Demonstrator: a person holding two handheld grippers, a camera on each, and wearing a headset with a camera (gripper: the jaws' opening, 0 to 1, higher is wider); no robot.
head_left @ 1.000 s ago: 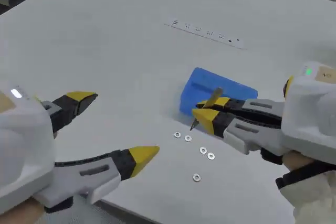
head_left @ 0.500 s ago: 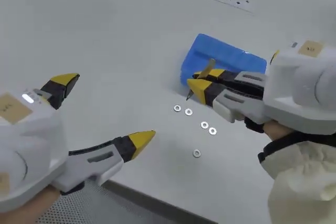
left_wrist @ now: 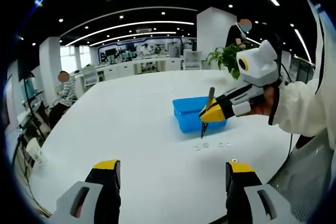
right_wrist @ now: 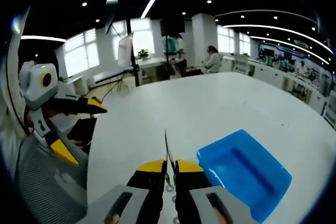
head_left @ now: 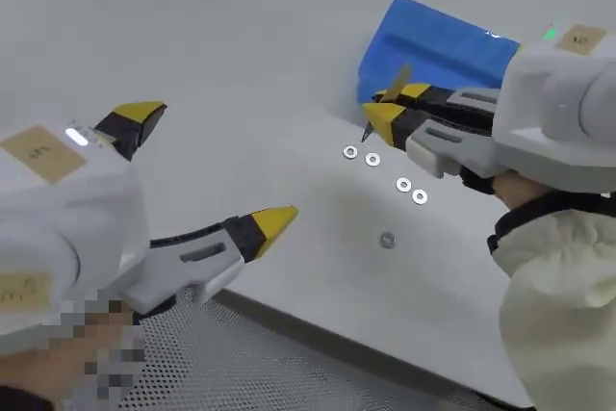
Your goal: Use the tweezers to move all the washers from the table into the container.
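Several small metal washers (head_left: 372, 159) lie in a loose row on the white table (head_left: 241, 64), in front of the blue container (head_left: 433, 45). My right gripper (head_left: 393, 108) is shut on the tweezers (head_left: 367, 130), whose tip hangs just above the washers at the row's far end. In the right gripper view the tweezers (right_wrist: 167, 153) stick out between the shut jaws of the right gripper (right_wrist: 170, 167), with the container (right_wrist: 244, 174) to the right. My left gripper (head_left: 212, 166) is open and holds nothing, near the table's front edge. The left gripper view shows the washers (left_wrist: 206, 145) ahead of the left gripper (left_wrist: 173, 167).
The table's front edge (head_left: 318, 320) runs just below the washers, with a grey perforated surface (head_left: 279, 368) beneath it. A cream sleeve (head_left: 558, 295) is at the right. People (left_wrist: 65, 87) and desks stand far behind the table.
The head view has shifted, so the container and washers sit higher and further right in the picture. The tweezers' tip stays just above the far washers. The left gripper remains open.
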